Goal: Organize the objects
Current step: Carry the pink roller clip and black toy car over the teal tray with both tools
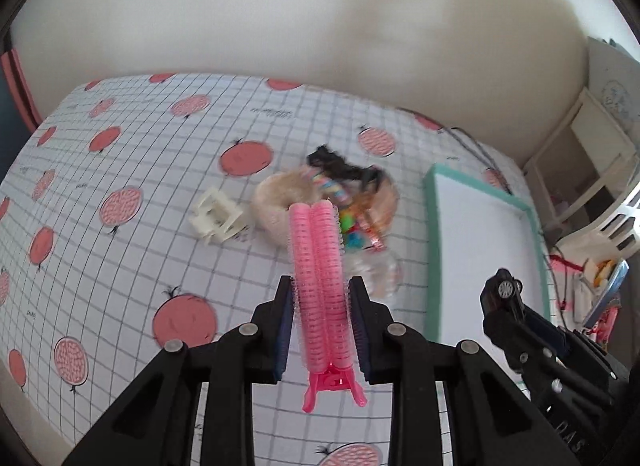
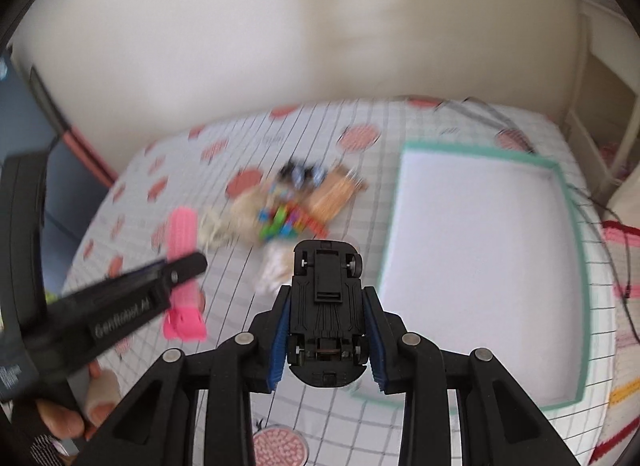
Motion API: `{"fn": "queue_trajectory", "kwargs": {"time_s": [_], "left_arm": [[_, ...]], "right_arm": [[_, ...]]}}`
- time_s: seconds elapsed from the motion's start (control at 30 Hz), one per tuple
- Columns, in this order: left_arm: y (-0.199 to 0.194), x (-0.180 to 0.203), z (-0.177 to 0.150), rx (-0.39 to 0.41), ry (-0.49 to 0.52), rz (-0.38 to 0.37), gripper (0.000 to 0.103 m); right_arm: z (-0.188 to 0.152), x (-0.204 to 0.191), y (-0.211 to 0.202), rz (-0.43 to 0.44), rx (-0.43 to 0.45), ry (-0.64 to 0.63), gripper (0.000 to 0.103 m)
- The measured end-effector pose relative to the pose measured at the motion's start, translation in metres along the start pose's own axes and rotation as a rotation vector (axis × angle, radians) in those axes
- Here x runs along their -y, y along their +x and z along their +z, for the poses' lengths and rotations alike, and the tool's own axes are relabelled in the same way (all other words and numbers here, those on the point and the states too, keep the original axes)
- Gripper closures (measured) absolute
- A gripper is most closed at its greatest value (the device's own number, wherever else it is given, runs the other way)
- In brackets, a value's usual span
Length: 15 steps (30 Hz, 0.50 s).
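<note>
My left gripper [image 1: 320,298] is shut on a pink hair-roller clip [image 1: 320,278], held lengthwise above the patterned bed. My right gripper [image 2: 326,298] is shut on a black toy car [image 2: 326,306], its underside and wheels facing the camera. The left wrist view shows the right gripper and its toy car [image 1: 505,292] at the lower right, beside the tray. In the right wrist view the pink hair-roller clip [image 2: 183,234] appears at the left. A pile of small items [image 1: 332,201] lies mid-bed: fluffy beige scrunchie, colourful pieces, black hair accessory.
A white tray with a teal rim [image 2: 572,217] lies on the right of the bed. A cream plastic clip [image 1: 216,215] rests left of the pile. A white wall stands behind the bed, and shelves [image 1: 580,169] with clutter at the right. A hand [image 2: 80,406] holds the left gripper.
</note>
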<state>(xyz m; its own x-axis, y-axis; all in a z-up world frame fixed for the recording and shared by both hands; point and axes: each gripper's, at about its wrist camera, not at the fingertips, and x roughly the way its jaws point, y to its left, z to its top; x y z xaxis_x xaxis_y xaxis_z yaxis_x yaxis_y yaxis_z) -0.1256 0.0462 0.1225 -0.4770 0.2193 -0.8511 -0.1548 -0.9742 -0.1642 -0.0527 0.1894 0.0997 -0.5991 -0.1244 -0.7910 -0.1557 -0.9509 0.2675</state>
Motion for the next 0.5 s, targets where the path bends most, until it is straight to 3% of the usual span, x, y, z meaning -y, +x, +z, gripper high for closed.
{"fn": "queue_trajectory", "kwargs": {"time_s": [0.23,0.5], "left_arm": [[-0.003,0.058,0.029,0.061,0.093,-0.056,0.075],[0.022,0.108,0.060,0.071,0.140,-0.126,0.075]], "right_arm": [[0.039,0.036,-0.031,-0.048,0.098,0.078,0.067],[0.070,0.081,-0.023,-0.070,0.146,0.155,0.067]]}}
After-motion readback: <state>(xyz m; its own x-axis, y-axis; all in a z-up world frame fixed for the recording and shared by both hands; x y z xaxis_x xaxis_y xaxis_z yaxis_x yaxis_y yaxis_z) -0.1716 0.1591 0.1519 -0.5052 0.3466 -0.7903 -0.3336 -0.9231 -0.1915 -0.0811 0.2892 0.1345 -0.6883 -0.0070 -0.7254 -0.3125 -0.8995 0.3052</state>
